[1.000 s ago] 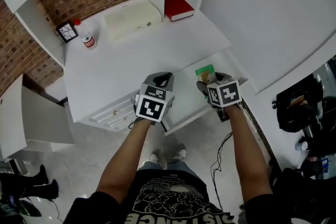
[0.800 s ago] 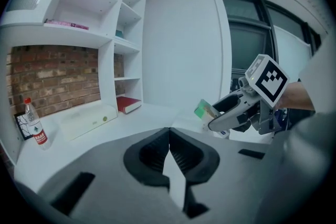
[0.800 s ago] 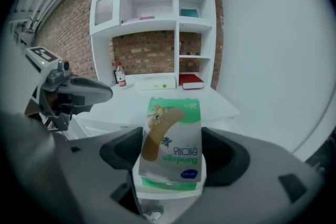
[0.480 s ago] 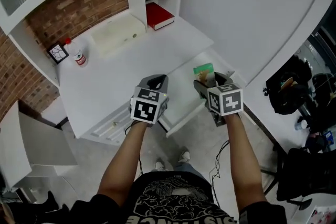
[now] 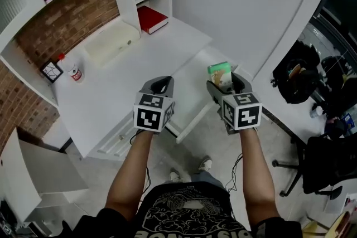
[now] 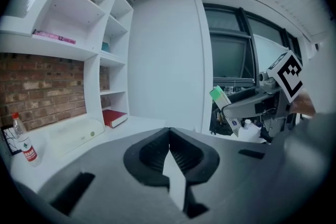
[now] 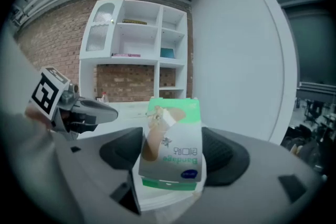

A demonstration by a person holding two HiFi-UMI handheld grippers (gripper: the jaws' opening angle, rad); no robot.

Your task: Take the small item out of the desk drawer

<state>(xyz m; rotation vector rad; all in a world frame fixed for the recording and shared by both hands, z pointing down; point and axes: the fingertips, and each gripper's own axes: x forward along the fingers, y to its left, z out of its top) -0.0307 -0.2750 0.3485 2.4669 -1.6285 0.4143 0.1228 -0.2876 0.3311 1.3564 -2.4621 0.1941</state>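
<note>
While I watched the head feed, the right gripper had its jaws clamped on the small box, one pad on each side. Its own camera confirmed this: the jaws stood fairly wide, with the box filling the gap and its green end pointing away from the camera. The print on the box face included a picture of a bandaged arm.

The box was out of the drawer and held in the air. In the head view it showed over the far right end of the drawer, near the curved white wall. The drawer stood pulled out from the desk, and I couldn't make out anything else inside it.

The left gripper hung beside the right one, over the desk's front edge. Its camera showed the jaws closed together with nothing between them. That view also caught the box tilted in the other gripper, off to the right.

Further back on the desk were:
- a red book in the shelf nook
- a flat white case
- a small bottle with a red cap, near the brick wall
</note>
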